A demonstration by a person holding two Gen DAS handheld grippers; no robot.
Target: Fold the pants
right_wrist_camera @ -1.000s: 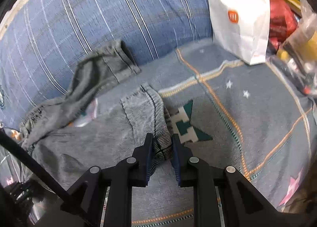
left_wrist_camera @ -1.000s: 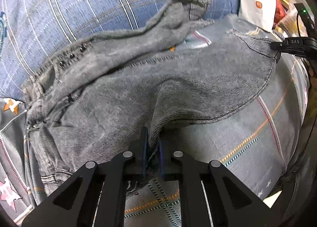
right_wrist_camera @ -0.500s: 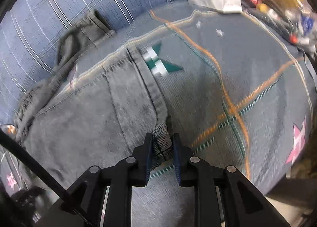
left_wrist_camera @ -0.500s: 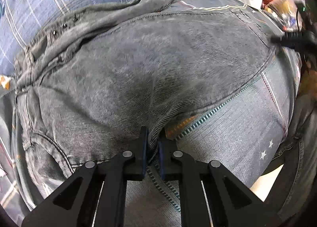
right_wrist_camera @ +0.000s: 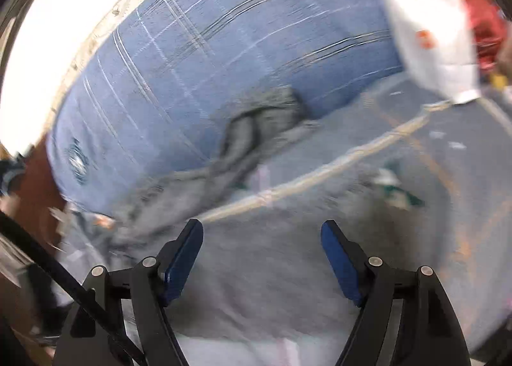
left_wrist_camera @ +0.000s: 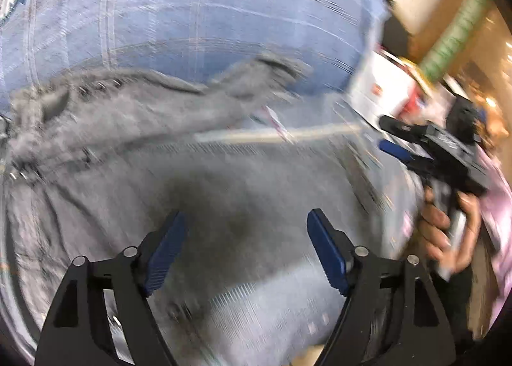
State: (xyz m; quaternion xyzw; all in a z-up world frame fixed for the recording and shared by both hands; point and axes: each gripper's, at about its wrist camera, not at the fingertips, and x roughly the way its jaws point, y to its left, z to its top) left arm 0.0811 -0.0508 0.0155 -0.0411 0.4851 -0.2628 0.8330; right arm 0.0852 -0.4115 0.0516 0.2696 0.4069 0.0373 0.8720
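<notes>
The grey denim pants lie spread on the patterned bed cover, one leg running back against the blue plaid cushion; they also show in the right wrist view. Both views are motion-blurred. My left gripper is open and empty, raised just above the near pants leg. My right gripper is open and empty above the same leg's outer end. The right gripper also shows in the left wrist view, held by a hand, its jaws apart.
A blue plaid cushion backs the bed, also in the right wrist view. A white paper bag with a red item behind it stands at the back right. The grey star-patterned cover extends right.
Both grippers have opened and let go of the pants leg they were pulling toward me. Both have lifted and tilted up; the leg now lies flat on the cover.
</notes>
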